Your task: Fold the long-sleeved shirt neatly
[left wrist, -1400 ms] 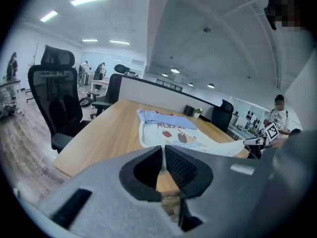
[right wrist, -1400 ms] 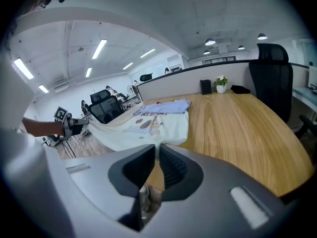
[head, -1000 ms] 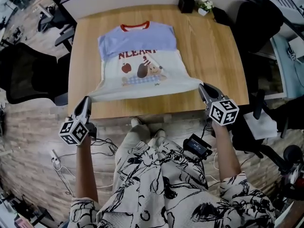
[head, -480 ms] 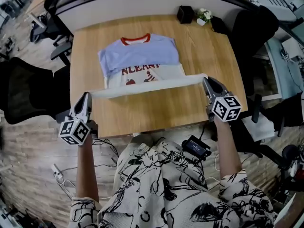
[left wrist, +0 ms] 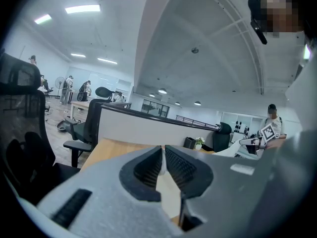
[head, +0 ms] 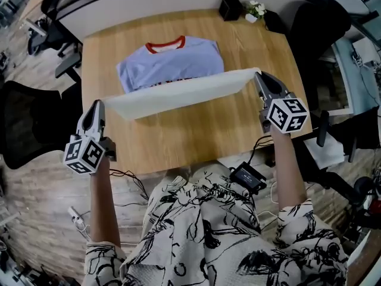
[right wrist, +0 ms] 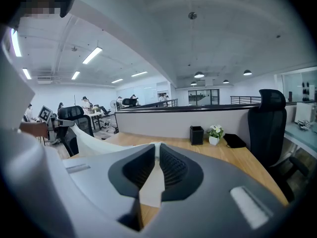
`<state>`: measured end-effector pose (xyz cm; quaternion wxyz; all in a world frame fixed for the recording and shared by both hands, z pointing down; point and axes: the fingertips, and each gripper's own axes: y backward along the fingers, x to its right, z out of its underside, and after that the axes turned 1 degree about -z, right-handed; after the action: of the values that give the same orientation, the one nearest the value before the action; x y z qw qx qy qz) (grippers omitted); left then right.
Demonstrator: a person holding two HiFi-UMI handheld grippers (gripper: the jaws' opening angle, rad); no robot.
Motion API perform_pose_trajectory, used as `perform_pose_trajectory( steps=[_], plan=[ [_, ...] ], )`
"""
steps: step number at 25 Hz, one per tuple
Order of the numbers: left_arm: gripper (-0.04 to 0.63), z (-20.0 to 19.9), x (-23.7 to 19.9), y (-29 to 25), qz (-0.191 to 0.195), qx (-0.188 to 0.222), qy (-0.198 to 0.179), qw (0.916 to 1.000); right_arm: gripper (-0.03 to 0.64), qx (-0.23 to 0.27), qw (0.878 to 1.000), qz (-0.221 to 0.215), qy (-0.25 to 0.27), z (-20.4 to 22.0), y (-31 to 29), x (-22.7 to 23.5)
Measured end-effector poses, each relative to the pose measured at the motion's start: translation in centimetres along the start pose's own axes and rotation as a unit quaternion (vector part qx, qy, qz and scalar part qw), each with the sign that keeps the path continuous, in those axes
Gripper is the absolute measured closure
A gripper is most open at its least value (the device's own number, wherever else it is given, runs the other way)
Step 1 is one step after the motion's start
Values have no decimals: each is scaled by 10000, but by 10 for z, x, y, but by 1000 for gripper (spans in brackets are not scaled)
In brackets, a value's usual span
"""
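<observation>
1. Two claws, both clamped tight on cloth. The left claw [head: 97, 103] pinches the near left hem corner of the shirt [head: 169, 58], and the right claw [head: 258, 75] pinches the near right corner.
2. The shirt lies mid-far on the wooden counter [head: 196, 139], red collar at the far end. Its white hem [head: 178, 91] is lifted off the counter, stretched taut between the claws and covering the print.
3. A black box [head: 230, 8] and a potted plant [head: 255, 9] sit at the counter's far right.
</observation>
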<state>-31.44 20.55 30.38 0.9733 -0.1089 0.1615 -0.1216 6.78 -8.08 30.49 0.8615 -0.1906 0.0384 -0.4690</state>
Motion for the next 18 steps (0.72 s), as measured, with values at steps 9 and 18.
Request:
perform_pose_trajectory(
  steps=[9,18],
  plan=[
    [568,-24,-13,-52,-277,90,-263,9992,577,-11,9995,-308,9,-20,-65,29],
    [568,-21,-39,-130,-717,-75,-541,9959,577,-114,9982,-591,-29,-13,-144,67]
  ],
)
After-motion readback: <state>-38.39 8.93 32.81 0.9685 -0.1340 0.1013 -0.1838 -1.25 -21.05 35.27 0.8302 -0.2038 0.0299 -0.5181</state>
